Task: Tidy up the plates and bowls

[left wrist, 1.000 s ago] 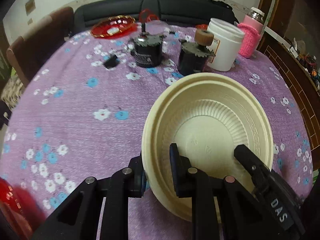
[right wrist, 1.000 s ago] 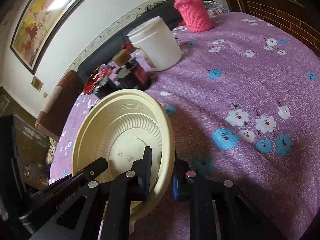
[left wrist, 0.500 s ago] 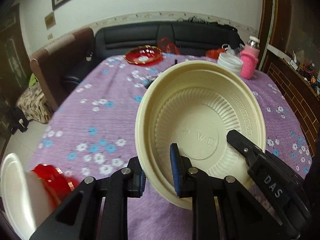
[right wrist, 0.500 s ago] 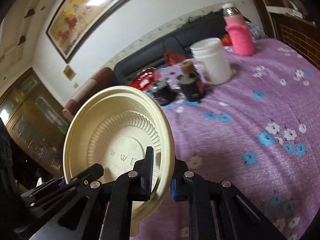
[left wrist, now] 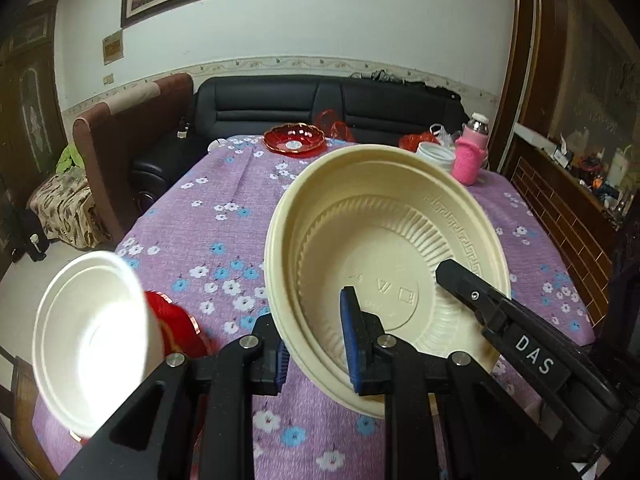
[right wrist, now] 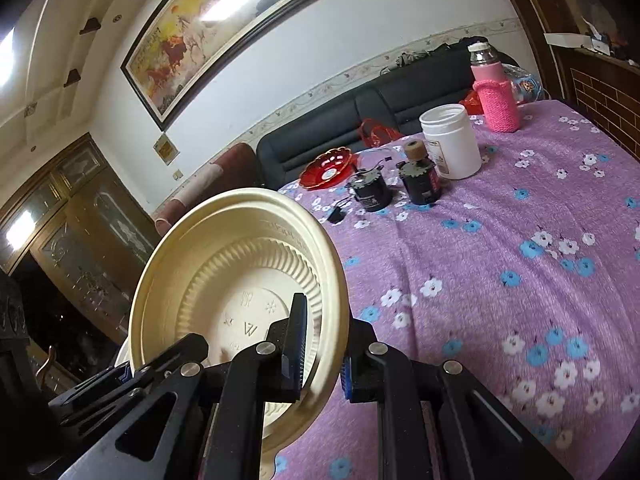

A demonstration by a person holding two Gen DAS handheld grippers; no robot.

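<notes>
Both of my grippers have lifted the cream bowl [left wrist: 384,248] off the purple flowered tablecloth [left wrist: 208,208] since a second ago, so the view now takes in the far wall. My left gripper [left wrist: 316,350] is clamped narrow on the bowl's near left rim, one blue pad inside and one outside. My right gripper [right wrist: 322,350] pinches the rim on the opposite side the same way, its inner finger lying over the ribbed floor. The bowl hangs tilted above the table, its mouth turned toward my left camera, and it looks like two nested bowls, since a second rim shows just below the first.

A round table fills the middle of the room, with a black sofa [left wrist: 320,100] behind it and a framed painting [right wrist: 208,28] on the white wall.

Only my left view shows a white bowl [left wrist: 92,340], blurred, at lower left, beside something red [left wrist: 176,328] that I cannot make out. Only my right view shows two dark small jars [right wrist: 400,184] near the white tub [right wrist: 452,140]. Both views show the red dish [left wrist: 294,140] at the far edge and the bottle in a pink knitted sleeve [right wrist: 496,96].
</notes>
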